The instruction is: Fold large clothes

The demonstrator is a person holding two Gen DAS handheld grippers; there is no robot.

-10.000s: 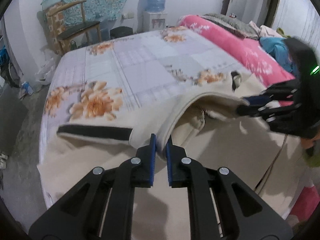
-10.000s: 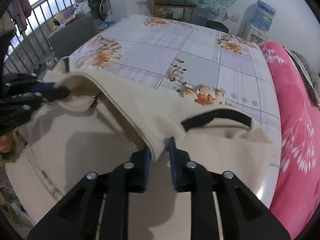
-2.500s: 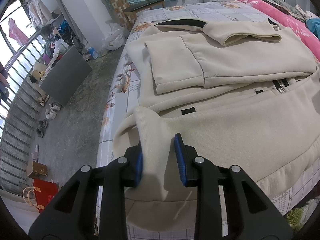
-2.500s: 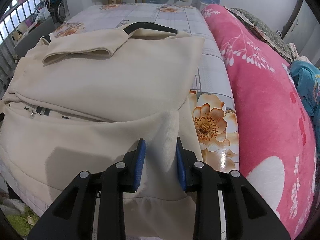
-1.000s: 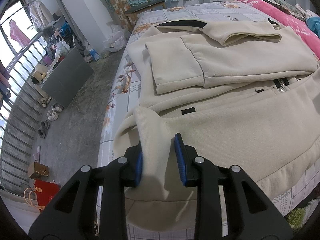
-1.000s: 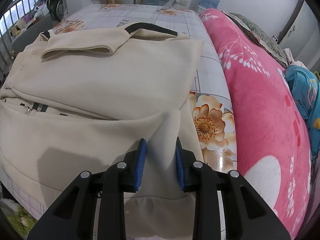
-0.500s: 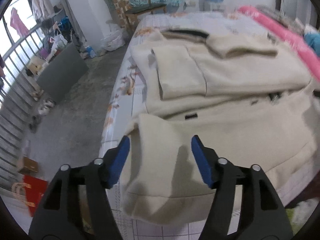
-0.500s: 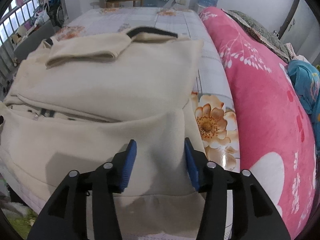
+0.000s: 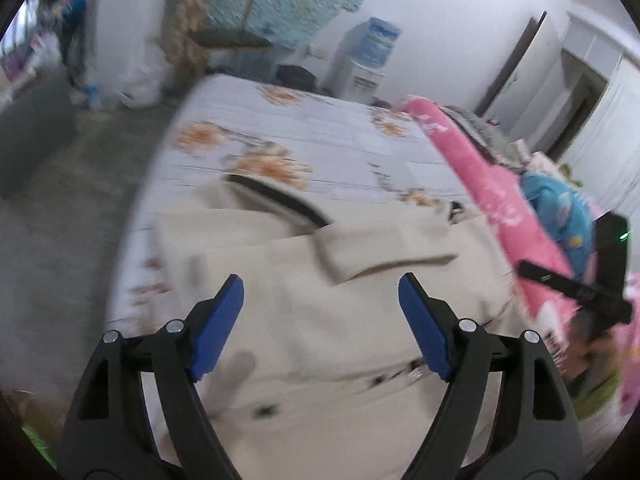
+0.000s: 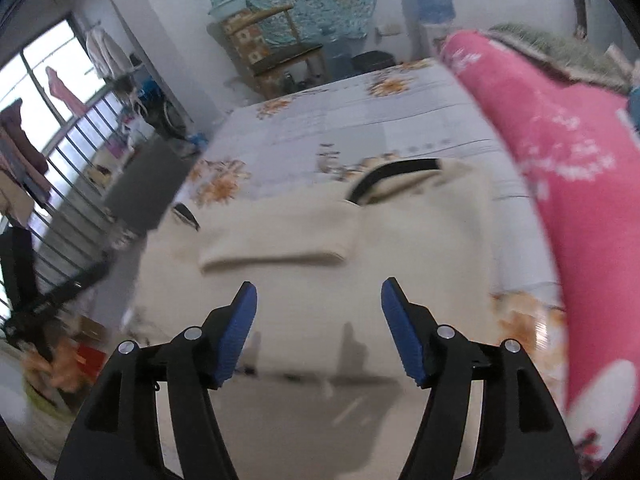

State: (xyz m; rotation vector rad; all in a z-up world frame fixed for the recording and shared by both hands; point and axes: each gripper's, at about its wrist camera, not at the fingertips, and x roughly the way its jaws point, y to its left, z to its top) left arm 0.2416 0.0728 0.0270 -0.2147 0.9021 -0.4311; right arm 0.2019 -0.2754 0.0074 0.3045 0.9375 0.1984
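Both the left tongs [image 9: 320, 304] and the right tongs [image 10: 319, 308] have just been opening and stand wide above the cream jacket [image 9: 360, 320], gripping nothing. The jacket lies folded on the floral bed [image 9: 340, 128], a pink quilt [image 10: 568, 184] at three o'clock.

Soft daylight is coming in through the barred window [image 10: 36, 120]. Both fisheye views are smearing with motion blur and bending at their dark rims. Faint claw shadows are falling on the cream jacket [image 10: 304, 344].
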